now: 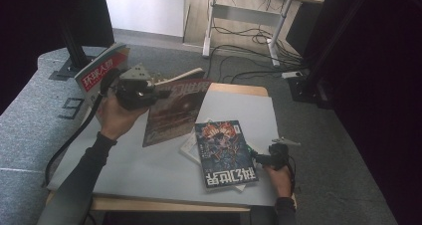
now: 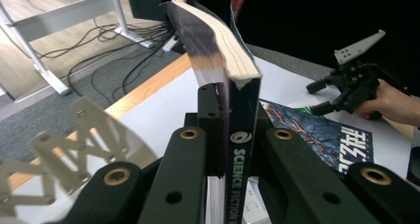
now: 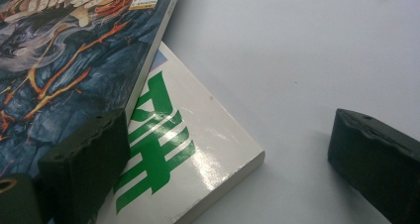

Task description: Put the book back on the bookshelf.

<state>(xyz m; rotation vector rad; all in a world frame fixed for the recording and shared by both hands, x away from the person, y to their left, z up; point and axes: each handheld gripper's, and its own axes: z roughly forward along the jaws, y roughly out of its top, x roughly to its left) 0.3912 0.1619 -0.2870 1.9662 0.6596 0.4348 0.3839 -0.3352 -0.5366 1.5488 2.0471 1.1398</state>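
Left gripper (image 1: pixel 161 91), jaws pinching the spine of a science-fiction magazine (image 1: pixel 171 113), holds it raised above the desk's (image 1: pixel 149 170) far-left part, long axis slanting down toward the near edge. Bare grey desktop lies beneath. Right gripper (image 1: pixel 258 158), jaws spread, rests beside two stacked magazines (image 1: pixel 224 153) near the right edge. Carpet and cables lie beyond.

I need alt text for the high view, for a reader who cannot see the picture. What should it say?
The left gripper holds a dark red magazine lifted above a grey table. A blue magazine lies on a white one near the table's right edge, where the right gripper stands open beside the pile. Another magazine stands behind the left hand.
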